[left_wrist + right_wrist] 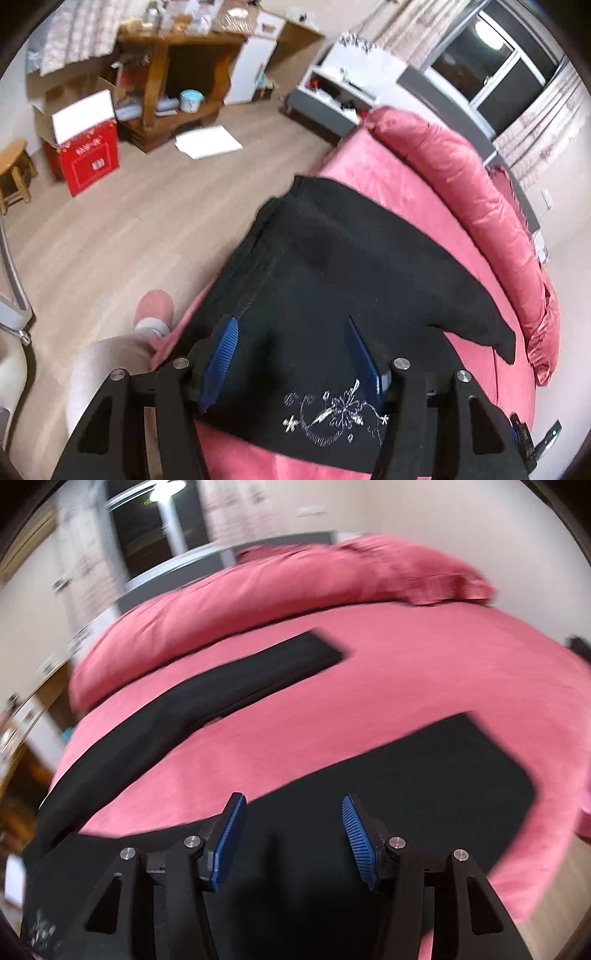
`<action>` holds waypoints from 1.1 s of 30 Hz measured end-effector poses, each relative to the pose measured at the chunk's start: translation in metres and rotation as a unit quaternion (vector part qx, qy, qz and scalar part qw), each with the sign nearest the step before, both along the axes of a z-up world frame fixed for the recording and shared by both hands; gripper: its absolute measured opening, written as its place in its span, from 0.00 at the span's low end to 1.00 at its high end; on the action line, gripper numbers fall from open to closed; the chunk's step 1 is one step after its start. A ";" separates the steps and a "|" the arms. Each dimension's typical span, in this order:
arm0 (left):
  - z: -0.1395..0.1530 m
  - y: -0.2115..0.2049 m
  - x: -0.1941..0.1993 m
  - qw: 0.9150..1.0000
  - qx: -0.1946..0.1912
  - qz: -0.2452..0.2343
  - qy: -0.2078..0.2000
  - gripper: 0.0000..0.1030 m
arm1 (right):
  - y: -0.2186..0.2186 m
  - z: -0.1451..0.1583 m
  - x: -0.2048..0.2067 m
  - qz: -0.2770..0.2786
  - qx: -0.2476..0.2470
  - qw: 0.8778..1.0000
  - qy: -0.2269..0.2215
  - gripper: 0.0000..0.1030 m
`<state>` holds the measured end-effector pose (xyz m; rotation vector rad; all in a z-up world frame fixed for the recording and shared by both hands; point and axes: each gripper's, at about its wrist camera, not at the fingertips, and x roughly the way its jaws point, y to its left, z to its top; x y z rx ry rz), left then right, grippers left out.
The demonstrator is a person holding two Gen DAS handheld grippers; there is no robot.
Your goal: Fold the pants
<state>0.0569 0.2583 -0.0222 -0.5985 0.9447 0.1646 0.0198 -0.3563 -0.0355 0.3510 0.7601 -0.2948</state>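
Note:
Black pants [332,266] with silver flower embroidery [336,413] lie spread on a pink bed [388,184]. My left gripper [291,325] is open just above the waist part near the bed's edge, its blue pads [221,354] on either side of the cloth. In the right wrist view the two legs lie apart: one leg [207,698] runs toward the pillows, the other [406,786] lies right in front. My right gripper [293,805] is open and empty above that near leg. This view is motion-blurred.
A rolled pink duvet [461,192] lines the bed's far side. Left of the bed is wooden floor [110,236] with a red box [88,158], a white sheet [208,142], a wooden shelf [177,74] and a stool [14,173]. A person's leg [122,354] stands by the bed.

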 end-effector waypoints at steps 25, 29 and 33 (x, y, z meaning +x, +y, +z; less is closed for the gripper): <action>-0.053 0.030 0.197 0.997 0.039 -0.045 0.053 0.66 | 0.142 -0.059 0.088 0.181 -0.050 0.982 0.002 0.66; -0.056 0.033 0.219 0.997 0.042 -0.041 0.040 0.66 | 0.142 -0.062 0.086 0.182 -0.048 0.982 -0.003 0.67; -0.062 0.037 0.243 0.998 0.023 -0.055 0.032 0.66 | 0.138 -0.064 0.085 0.183 -0.034 0.983 -0.008 0.68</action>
